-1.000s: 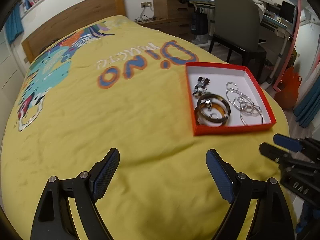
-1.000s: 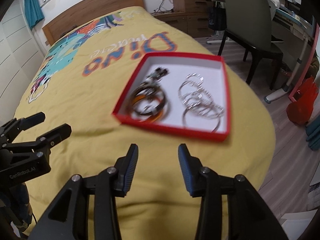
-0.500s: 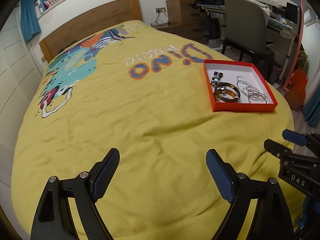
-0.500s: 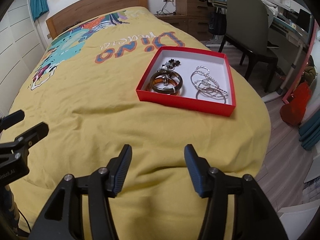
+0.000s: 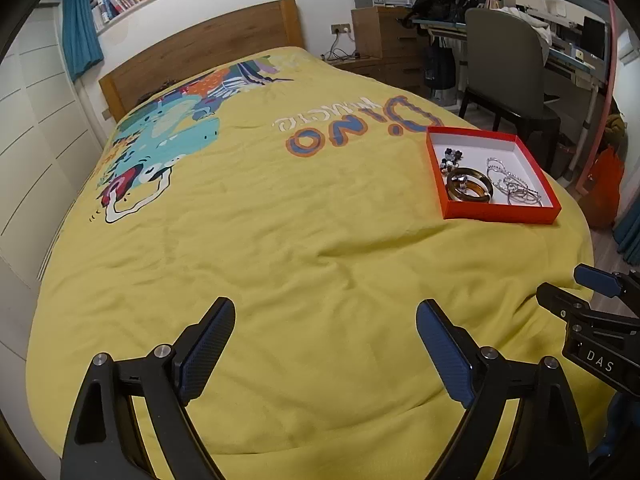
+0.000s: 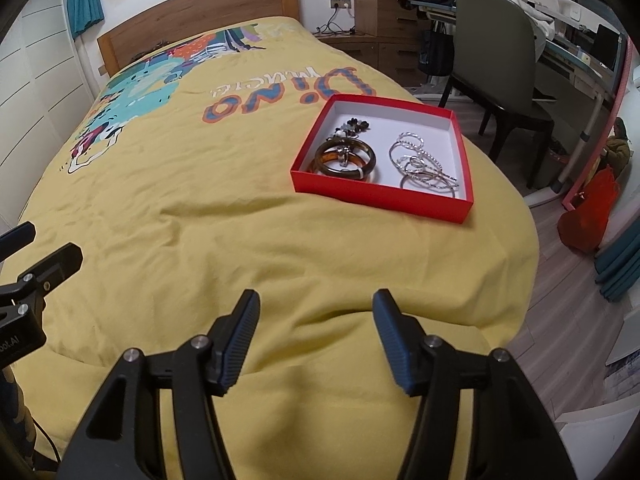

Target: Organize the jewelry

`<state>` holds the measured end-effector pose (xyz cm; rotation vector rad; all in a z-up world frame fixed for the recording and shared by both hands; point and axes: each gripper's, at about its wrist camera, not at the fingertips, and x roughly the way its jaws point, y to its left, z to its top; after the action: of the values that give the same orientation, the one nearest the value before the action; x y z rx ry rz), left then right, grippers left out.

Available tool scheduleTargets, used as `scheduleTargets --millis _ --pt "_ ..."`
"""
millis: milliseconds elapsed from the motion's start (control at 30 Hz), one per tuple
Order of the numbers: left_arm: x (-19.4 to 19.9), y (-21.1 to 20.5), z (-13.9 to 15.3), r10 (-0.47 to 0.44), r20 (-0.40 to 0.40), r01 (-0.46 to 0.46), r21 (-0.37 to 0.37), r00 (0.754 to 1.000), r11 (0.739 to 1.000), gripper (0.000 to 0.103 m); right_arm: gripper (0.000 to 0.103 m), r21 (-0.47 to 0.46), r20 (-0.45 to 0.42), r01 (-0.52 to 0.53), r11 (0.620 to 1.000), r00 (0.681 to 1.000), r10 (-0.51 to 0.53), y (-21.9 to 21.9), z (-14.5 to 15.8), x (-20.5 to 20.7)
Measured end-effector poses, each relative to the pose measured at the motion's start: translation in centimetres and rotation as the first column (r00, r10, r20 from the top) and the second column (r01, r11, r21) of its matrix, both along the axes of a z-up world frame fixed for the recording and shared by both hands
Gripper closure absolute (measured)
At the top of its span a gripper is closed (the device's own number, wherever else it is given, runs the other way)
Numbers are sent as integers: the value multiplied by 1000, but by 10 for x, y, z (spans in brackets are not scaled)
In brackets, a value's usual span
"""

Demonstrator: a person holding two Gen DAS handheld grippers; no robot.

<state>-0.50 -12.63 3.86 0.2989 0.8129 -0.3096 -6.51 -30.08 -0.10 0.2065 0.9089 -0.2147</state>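
A shallow red box [image 5: 500,214] [image 6: 376,196] with a white inside lies on the yellow bedspread near the bed's right edge. In it are brown bangles [image 5: 468,188] [image 6: 346,158], silver bracelets [image 5: 514,190] [image 6: 424,164] and a dark beaded piece [image 5: 452,158] [image 6: 352,126]. My left gripper [image 5: 324,336] is open and empty over the foot of the bed, far from the box. My right gripper [image 6: 316,328] is open and empty, nearer the box; it also shows in the left wrist view [image 5: 576,288].
A wooden headboard [image 5: 200,60] stands at the far end. A grey chair [image 6: 504,64] and a desk [image 6: 576,60] stand right of the bed. An orange bag [image 6: 588,216] sits on the floor. White wardrobe doors [image 5: 36,128] line the left side.
Both grippers have drawn back from the red box toward the foot of the bed, so the box looks smaller and farther. The right gripper's jaws have opened wider. The jewelry has not moved.
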Motion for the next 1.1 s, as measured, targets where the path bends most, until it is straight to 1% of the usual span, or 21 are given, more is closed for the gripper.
scheduleTargets --millis 100,400,667,833,1100 --pt "-3 1 2 2 10 -2 -1 1000 1000 11 46 -6 4 -1 1000 1000 1 2 1 -2" --pt "-4 6 2 6 4 -6 -17 1000 1000 11 46 -9 -1 -6 1000 1000 6 6 0 -3" --pt "-4 7 1 17 6 -17 -16 1000 1000 10 46 -9 -6 -2 1000 1000 2 6 -3 -5" --pt "-6 6 1 19 12 -19 -13 1000 1000 7 46 -10 -6 2 1000 1000 -2 4 -5 -6" --pt "-6 6 0 15 5 -15 -17 1000 1000 6 46 -14 -7 19 1000 1000 -20 1 -9 -8"
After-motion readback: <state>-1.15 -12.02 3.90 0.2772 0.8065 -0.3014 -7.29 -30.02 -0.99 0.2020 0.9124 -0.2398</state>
